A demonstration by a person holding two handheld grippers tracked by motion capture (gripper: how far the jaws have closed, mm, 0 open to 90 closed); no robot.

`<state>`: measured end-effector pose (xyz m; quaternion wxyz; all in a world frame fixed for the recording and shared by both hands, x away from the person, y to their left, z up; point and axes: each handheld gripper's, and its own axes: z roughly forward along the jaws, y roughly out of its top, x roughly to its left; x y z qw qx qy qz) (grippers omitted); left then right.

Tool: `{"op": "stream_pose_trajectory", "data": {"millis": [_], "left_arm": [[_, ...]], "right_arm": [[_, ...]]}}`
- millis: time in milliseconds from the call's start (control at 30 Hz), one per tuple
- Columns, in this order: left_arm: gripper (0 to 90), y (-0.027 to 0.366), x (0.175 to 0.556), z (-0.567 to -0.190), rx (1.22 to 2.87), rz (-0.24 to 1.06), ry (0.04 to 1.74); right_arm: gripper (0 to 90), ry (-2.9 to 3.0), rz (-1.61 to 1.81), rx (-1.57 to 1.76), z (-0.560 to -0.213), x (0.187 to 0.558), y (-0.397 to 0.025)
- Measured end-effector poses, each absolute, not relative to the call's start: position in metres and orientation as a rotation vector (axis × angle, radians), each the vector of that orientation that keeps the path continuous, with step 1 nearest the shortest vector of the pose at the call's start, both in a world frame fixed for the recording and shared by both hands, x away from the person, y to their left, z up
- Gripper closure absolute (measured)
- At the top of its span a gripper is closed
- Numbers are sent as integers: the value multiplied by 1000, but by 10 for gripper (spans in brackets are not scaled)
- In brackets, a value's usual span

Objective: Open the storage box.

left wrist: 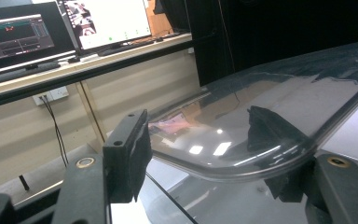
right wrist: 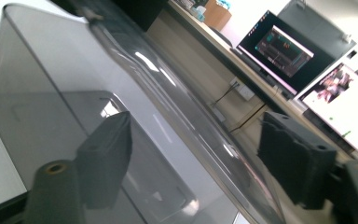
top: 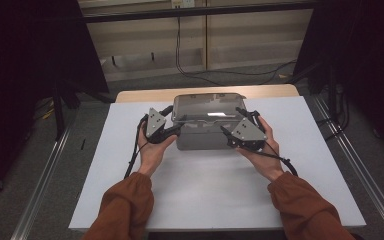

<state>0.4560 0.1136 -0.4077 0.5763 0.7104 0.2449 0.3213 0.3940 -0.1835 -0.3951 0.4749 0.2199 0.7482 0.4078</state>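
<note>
Box (top: 203,134) with clear lid (top: 207,107) sits mid-desk (top: 130,165), far side; left gripper (top: 172,127) and right gripper (top: 228,136) stand open, jaws straddling the lid's rim at opposite ends.

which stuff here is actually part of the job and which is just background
In the job:
- clear grey lidded box
- its lid
- left gripper
- right gripper

Just around:
- white table
- monitors
- wall cables
</note>
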Motion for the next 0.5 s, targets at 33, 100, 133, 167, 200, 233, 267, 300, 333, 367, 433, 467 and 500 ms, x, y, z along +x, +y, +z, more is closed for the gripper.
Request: {"op": "stream_pose_trajectory", "data": {"millis": [33,100,133,167,200,233,267,300,333,367,433,467,500], "left_arm": [[391,114,456,-408,1660,745,579],[391,115,457,-407,1658,740,585],[391,114,457,-407,1656,736,587],[391,114,457,-407,1654,735,590],[391,115,457,-407,1654,733,592],[391,115,457,-407,1654,733,593],[391,115,457,-407,1655,732,592],[392,115,457,-407,1654,732,591],[392,115,457,-407,1653,731,592],[392,115,457,-407,1654,731,592],[392,115,457,-407,1654,731,593],[392,115,457,-407,1656,733,592],[392,115,457,-406,1658,737,595]], "right_arm": [[208,1826,1007,557,-395,396,-186],[157,1817,1046,619,-394,398,-191],[152,1817,1066,635,-394,398,-193],[143,1817,1074,655,-394,398,-194],[124,1812,1087,670,-394,399,-196],[99,1816,1103,682,-394,399,-198],[90,1823,1114,697,-395,400,-199],[85,1828,1121,719,-395,401,-200],[75,1833,1141,745,-396,402,-202],[74,1841,1162,774,-397,404,-204],[57,1831,1187,811,-398,405,-208],[37,1834,1185,811,-398,406,-210],[38,1840,1190,812,-399,407,-212]]}}
